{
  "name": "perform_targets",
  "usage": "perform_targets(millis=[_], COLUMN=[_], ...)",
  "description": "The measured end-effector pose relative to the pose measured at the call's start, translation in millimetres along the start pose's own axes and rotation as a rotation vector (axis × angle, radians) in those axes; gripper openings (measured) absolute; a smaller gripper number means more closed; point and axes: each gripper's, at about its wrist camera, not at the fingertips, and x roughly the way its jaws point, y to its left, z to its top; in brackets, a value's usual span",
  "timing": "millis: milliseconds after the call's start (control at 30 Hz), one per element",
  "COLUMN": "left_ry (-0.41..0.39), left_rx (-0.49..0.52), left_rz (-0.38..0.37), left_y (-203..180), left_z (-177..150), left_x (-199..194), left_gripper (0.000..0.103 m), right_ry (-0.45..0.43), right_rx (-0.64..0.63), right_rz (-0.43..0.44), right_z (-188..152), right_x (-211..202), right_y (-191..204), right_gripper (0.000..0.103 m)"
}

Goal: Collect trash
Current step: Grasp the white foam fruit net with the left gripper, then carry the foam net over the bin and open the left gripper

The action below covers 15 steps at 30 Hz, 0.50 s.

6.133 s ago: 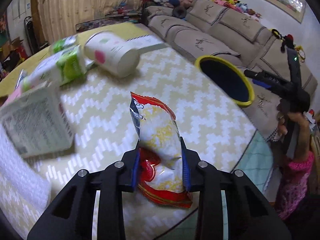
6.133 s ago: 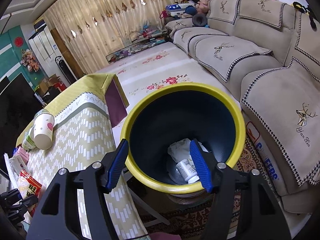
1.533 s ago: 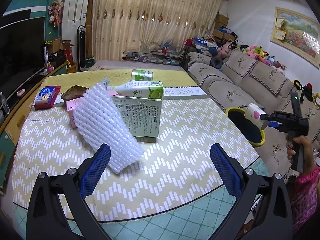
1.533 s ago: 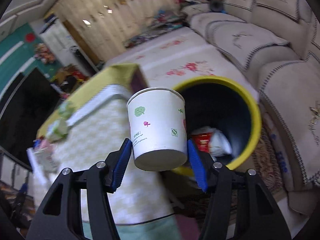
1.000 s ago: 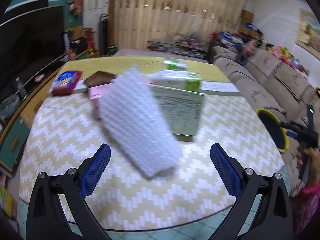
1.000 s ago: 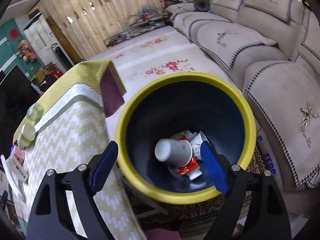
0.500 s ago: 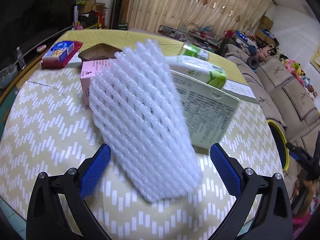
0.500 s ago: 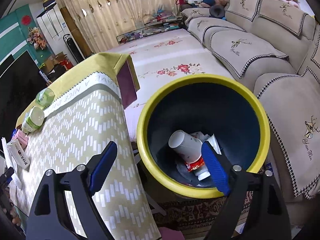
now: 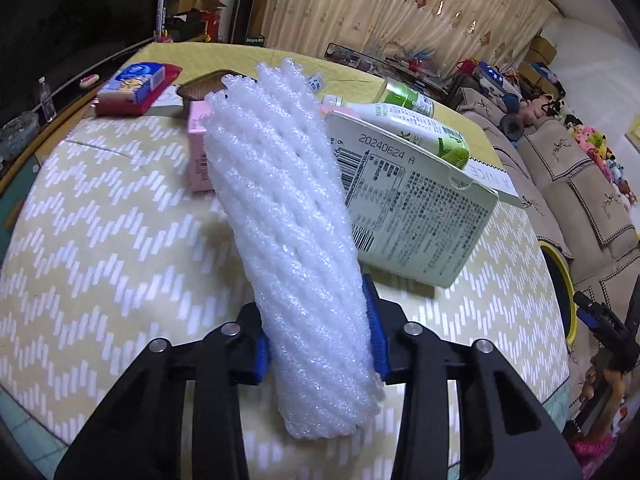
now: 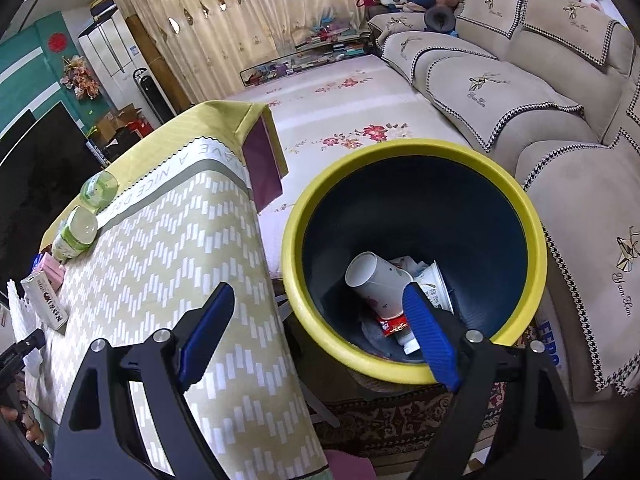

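In the left wrist view my left gripper (image 9: 318,344) is shut on a white foam net sleeve (image 9: 288,216) that stands up from the table. Behind it lie a pale green carton (image 9: 416,208), a green drink bottle (image 9: 420,128) and a pink box (image 9: 197,148). In the right wrist view my right gripper (image 10: 316,332) is open and empty, held between the table edge and the yellow-rimmed dark bin (image 10: 316,320). In the bin lie a white paper cup (image 10: 376,280), a red wrapper and other trash.
A red-and-blue packet (image 9: 134,84) and a brown tray (image 9: 200,86) lie at the table's far side. A beige sofa (image 10: 520,92) runs behind the bin. Two bottles (image 10: 76,236) lie on the zigzag tablecloth (image 10: 168,264). The bin's rim also shows in the left wrist view (image 9: 570,280).
My left gripper moved in to the foam sleeve and shut on it. My right gripper dropped the paper cup into the bin, opened, and drew back slightly.
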Motion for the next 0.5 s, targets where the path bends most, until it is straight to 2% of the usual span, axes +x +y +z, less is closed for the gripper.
perform_targets(millis=[133, 233, 367, 500], left_ry=[-0.03, -0.047, -0.043, -0.021], left_rx=[0.037, 0.08, 0.151, 0.243], left_rz=[0.02, 0.003, -0.069, -0.173], left_y=[-3.3, -13.9, -37.9, -83.4], left_z=[-8.8, -15.3, -19.5, -19.0], left_x=[-22.8, -42.2, -56.3, -53.8], left_gripper=[0.037, 0.037, 0.037, 0.037], right_ry=[-0.02, -0.036, -0.072, -0.116], right_rx=[0.005, 0.011, 0.017, 0.022], right_rz=[0.009, 0.015, 0.021, -0.018], right_z=[-4.3, -6.9, -12.9, -16.9], right_x=[-12.3, -22.1, -40.2, -60.4], right_y=[-1.0, -2.6, -4.8, -15.8], right_gripper=[0.081, 0.081, 0.081, 0.081])
